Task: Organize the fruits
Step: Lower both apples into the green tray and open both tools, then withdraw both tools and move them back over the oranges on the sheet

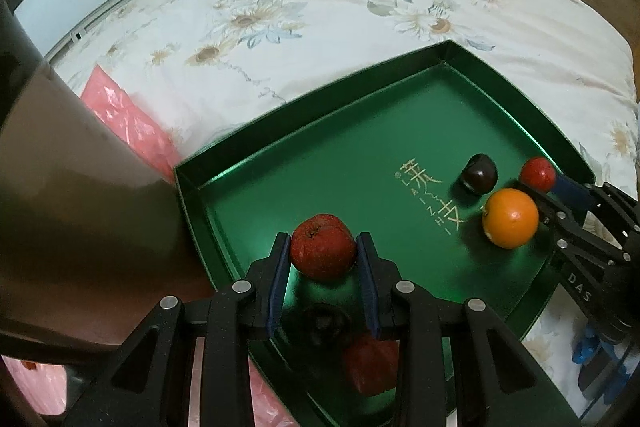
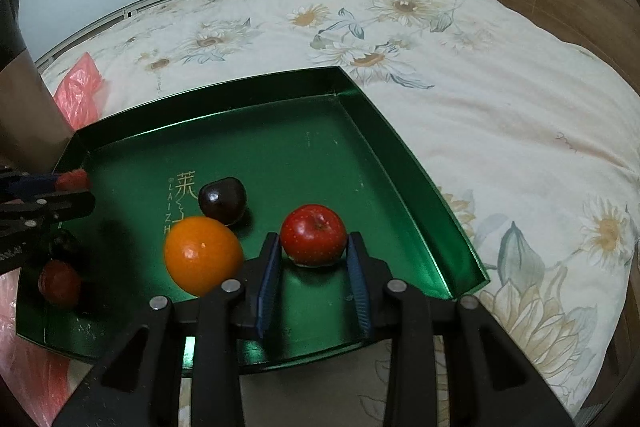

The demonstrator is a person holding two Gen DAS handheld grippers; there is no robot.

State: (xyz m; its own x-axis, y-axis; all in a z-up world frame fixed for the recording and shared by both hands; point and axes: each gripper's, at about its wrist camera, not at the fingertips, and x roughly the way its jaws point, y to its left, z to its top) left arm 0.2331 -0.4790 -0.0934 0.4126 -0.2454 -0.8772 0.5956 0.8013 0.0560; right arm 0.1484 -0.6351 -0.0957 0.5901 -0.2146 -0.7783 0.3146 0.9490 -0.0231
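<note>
Left wrist view: your left gripper point(image 1: 323, 251) pinches a wrinkled red fruit point(image 1: 323, 246) over the green tray point(image 1: 384, 99).
Right wrist view: your right gripper point(image 2: 313, 247) pinches a small red apple point(image 2: 313, 235), touching the tray floor just beside the orange point(image 2: 203, 254).

- The floor of the green tray point(image 1: 360, 131) carries gold Chinese characters with the Latin letters "LAINZHI" running beside them; the right wrist view shows only "LAIZH" before an orange point(image 2: 203, 254) covers the rest.
- The right gripper point(image 1: 538, 183) bears white letters "DAS" on its black body.
</note>
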